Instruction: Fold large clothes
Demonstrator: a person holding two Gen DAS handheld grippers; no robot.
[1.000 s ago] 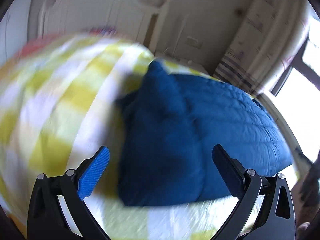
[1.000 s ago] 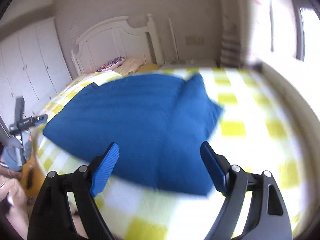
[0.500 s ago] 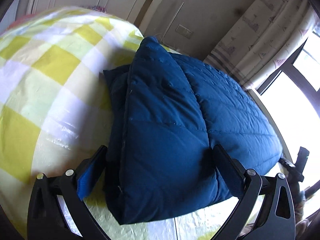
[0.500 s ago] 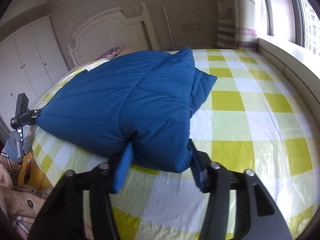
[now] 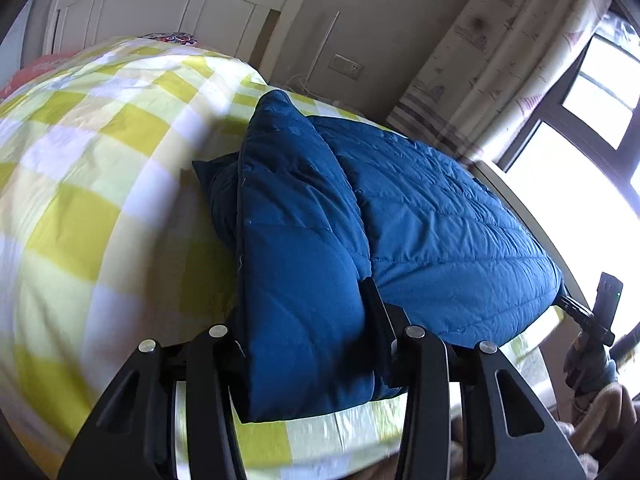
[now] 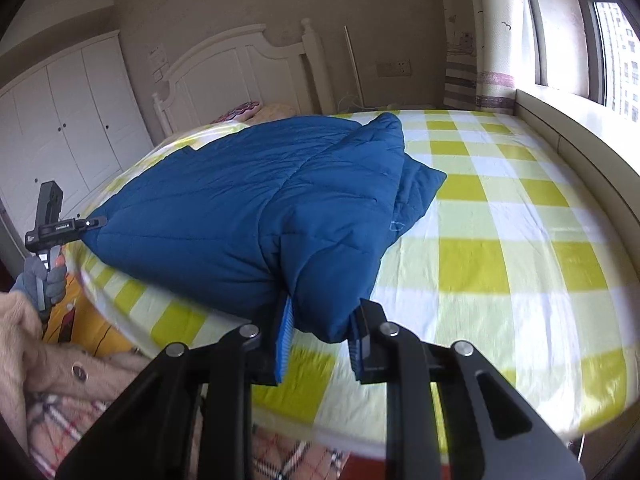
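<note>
The blue puffy coat [image 5: 420,232] on the checked bed [image 6: 500,240] looks soft, thick and light — both grippers [image 5: 304,360] [image 6: 320,332] are closing on its near corners.

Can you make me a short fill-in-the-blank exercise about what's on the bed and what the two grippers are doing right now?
1. The padded jacket lying on the bed is ____ in colour.
2. The bedsheet has a white and ____ check pattern.
3. Both the left gripper and the right gripper are closing on the jacket's ____ edge, nearest the cameras.

Missing words: blue; yellow; near
</note>
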